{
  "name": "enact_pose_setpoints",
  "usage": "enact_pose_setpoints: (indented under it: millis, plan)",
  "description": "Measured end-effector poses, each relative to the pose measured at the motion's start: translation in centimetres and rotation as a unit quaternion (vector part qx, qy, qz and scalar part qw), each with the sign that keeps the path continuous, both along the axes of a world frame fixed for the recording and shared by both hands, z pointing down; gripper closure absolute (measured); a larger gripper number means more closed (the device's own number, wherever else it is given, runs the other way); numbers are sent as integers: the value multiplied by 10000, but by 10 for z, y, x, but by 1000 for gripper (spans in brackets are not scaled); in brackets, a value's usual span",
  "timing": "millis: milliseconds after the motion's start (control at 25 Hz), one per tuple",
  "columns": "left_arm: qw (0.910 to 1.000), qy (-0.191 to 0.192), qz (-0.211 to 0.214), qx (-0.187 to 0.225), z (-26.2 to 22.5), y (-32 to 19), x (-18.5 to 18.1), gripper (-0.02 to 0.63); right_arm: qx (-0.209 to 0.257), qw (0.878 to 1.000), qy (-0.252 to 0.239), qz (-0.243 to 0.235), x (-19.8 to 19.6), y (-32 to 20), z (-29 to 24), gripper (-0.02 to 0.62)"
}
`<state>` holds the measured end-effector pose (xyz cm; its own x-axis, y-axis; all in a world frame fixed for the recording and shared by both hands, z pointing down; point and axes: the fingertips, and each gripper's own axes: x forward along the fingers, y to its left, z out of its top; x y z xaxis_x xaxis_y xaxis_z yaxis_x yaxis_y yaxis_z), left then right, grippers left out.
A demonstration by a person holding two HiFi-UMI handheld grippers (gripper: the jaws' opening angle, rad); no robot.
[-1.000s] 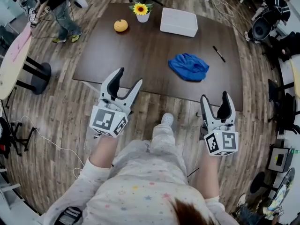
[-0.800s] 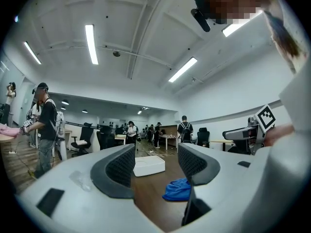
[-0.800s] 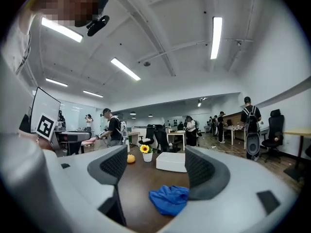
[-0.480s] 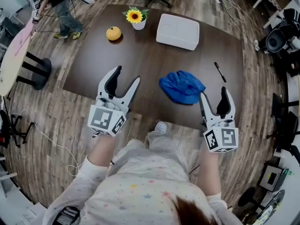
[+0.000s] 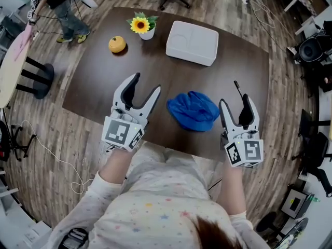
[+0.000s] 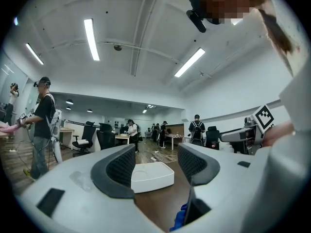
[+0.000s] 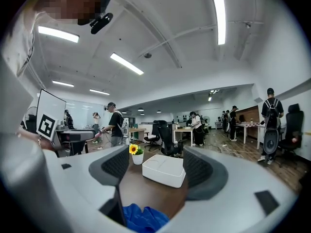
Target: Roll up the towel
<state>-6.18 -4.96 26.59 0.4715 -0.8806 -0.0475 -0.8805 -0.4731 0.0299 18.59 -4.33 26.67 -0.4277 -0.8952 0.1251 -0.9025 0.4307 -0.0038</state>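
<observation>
A crumpled blue towel (image 5: 193, 110) lies near the front edge of the dark brown table (image 5: 98, 82), between my two grippers. My left gripper (image 5: 144, 88) is open and empty, to the left of the towel. My right gripper (image 5: 236, 104) is open and empty too, just right of the towel. In the left gripper view a bit of the blue towel (image 6: 181, 219) shows low between the jaws. In the right gripper view the towel (image 7: 143, 218) lies at the bottom, below the open gripper (image 7: 155, 166).
A white rectangular box (image 5: 191, 42) stands at the back of the table, with a sunflower in a white pot (image 5: 141, 26) and a small orange pumpkin (image 5: 118, 44) to its left. A black pen (image 5: 237, 86) lies at the right. People and office chairs stand around the room.
The table and towel have come closer: the person has stepped up to the front edge. Both grippers now reach over the table on either side of the towel, still open.
</observation>
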Motion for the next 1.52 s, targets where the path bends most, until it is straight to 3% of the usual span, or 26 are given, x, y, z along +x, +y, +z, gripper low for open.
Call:
enact_pose_setpoints:
  millis: [520, 920, 1400, 1520]
  plan:
    - [9981, 17, 512, -345, 32, -29, 16, 354, -466, 9971, -141, 583, 24, -8, 42, 333]
    - [9961, 51, 625, -620, 70, -43, 27, 354, -1256, 9901, 64, 629, 43, -7, 116, 417]
    - [9895, -20, 848, -1173, 123, -42, 54, 356, -2763, 9604, 329, 146, 44, 2, 241, 428]
    - [9875, -87, 947, -1260, 132, -39, 60, 356, -3024, 9519, 472, 114, 47, 5, 260, 482]
